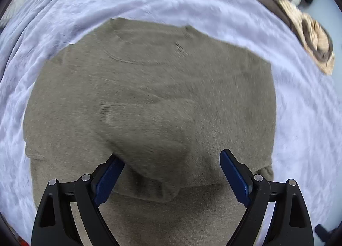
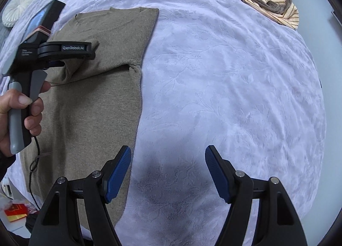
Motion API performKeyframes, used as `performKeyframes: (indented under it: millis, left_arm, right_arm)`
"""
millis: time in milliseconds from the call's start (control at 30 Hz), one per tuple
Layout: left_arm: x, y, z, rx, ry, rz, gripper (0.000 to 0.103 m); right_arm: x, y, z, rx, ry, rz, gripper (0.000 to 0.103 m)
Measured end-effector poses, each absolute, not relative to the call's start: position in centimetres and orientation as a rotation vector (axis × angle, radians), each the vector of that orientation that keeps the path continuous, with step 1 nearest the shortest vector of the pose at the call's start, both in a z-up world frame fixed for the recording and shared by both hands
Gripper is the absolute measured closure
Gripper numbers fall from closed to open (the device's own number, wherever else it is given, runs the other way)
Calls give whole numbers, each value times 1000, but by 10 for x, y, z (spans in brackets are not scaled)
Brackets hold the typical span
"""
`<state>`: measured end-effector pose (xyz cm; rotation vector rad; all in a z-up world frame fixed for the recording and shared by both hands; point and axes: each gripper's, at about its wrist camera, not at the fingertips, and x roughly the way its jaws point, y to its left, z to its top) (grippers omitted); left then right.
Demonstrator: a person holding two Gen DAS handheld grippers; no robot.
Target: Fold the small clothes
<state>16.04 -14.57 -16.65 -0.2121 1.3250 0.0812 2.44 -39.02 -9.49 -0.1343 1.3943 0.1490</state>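
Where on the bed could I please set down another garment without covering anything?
The widest bare stretch of the lilac bedspread lies between the folded olive sweater and the striped clothes pile. It is crowded over the sweater, where the left claw hangs open, and at that pile.

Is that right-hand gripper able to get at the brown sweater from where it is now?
Probably yes. The right gripper hangs open over the lilac bedspread, right beside the sweater's near edge. Nothing lies between them; the left gripper is further up the sweater.
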Motion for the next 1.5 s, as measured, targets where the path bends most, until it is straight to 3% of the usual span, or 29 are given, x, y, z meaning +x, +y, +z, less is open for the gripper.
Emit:
performKeyframes:
  millis: [100,133,167,233,300,333,367,600,633,667,733,867,1067,1500]
  left_arm:
    - [165,-122,-165,-331,1317,115,13]
    - [169,-115,-166,-367,1317,115,22]
    - [172,-111,-167,-395,1317,112,51]
    - [178,-113,-169,-404,1339,101,76]
    - [181,-127,-163,-349,1315,79,76]
    - [181,-140,-160,-305,1305,65,81]
    - [184,-149,-160,-259,1300,41,93]
    - [179,-225,-166,-46,1308,-39,90]
    - [178,-235,-171,-19,1335,-59,69]
    - [172,-241,-171,-14,1355,-87,37]
    - [164,-251,-168,20,1332,-106,21]
    - [152,-253,-159,40,1335,-163,21]
    - [141,-193,-139,-83,1312,-100,21]
    - [99,-125,-141,-113,1364,-82,22]
  right_arm:
    - [23,-386,-96,-139,1398,155,28]
    - [22,-385,-96,-141,1398,158,28]
    - [21,-384,-96,-143,1398,160,28]
    - [19,-383,-96,-146,1401,165,28]
    - [17,-385,-98,-148,1405,164,28]
    - [17,-386,-100,-146,1410,161,28]
    - [16,-388,-101,-142,1414,157,28]
    - [15,-402,-105,-109,1428,141,28]
    - [14,-403,-106,-106,1430,140,28]
    - [14,-404,-107,-103,1433,139,28]
    - [13,-407,-109,-95,1441,137,28]
    - [15,-414,-114,-53,1453,131,28]
    - [29,-414,-108,46,1418,169,28]
    - [114,-352,-132,290,1377,351,28]
